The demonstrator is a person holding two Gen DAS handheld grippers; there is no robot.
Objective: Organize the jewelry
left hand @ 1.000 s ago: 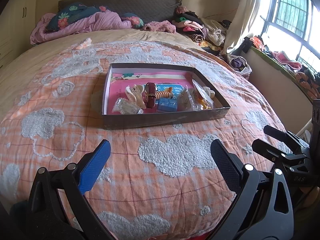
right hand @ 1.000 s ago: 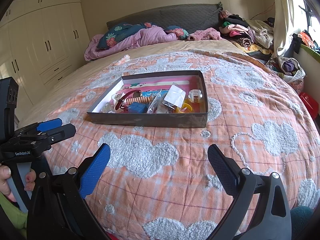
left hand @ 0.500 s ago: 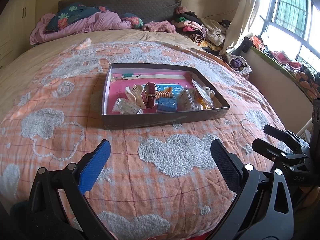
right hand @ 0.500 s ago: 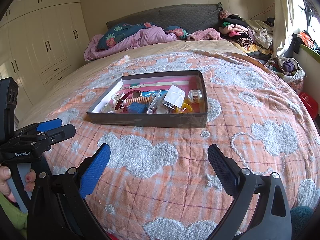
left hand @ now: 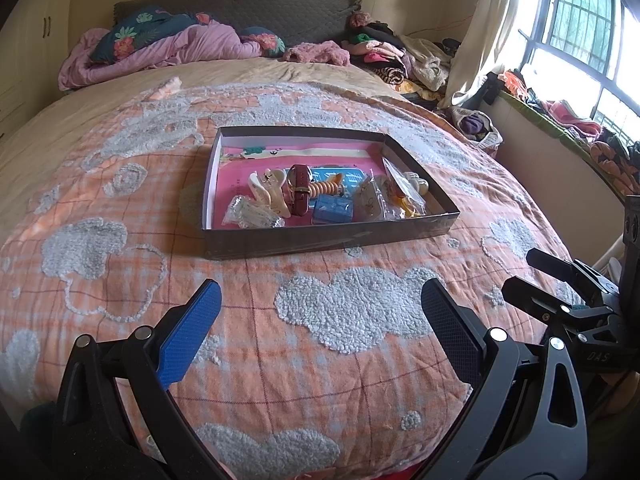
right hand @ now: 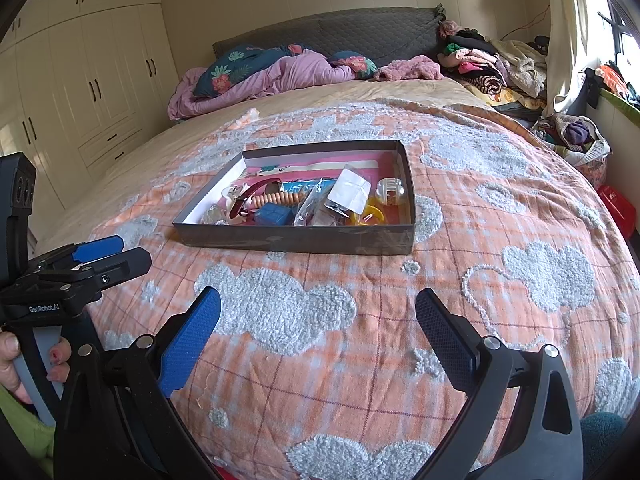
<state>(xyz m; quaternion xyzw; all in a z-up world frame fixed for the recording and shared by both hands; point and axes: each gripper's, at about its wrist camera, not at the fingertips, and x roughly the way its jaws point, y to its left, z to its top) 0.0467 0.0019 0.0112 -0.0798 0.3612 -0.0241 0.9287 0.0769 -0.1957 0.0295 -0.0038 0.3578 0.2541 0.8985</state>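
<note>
A shallow grey box (left hand: 320,238) with a pink lining sits on the bed, also in the right wrist view (right hand: 296,238). It holds a dark red watch (left hand: 300,188), a cream hair claw (left hand: 268,192), a small blue box (left hand: 332,210), a beaded bracelet (left hand: 326,187), clear bags (left hand: 252,216) and a clear round case (right hand: 390,192). My left gripper (left hand: 320,300) is open and empty, short of the box's near wall. My right gripper (right hand: 318,306) is open and empty, likewise short of the box.
An orange blanket with grey clouds (left hand: 340,308) covers the bed. A pink duvet and pillows (left hand: 168,46) lie at the headboard, piled clothes (left hand: 396,56) at far right. White wardrobes (right hand: 92,80) stand left. A window ledge (left hand: 560,120) runs on the right.
</note>
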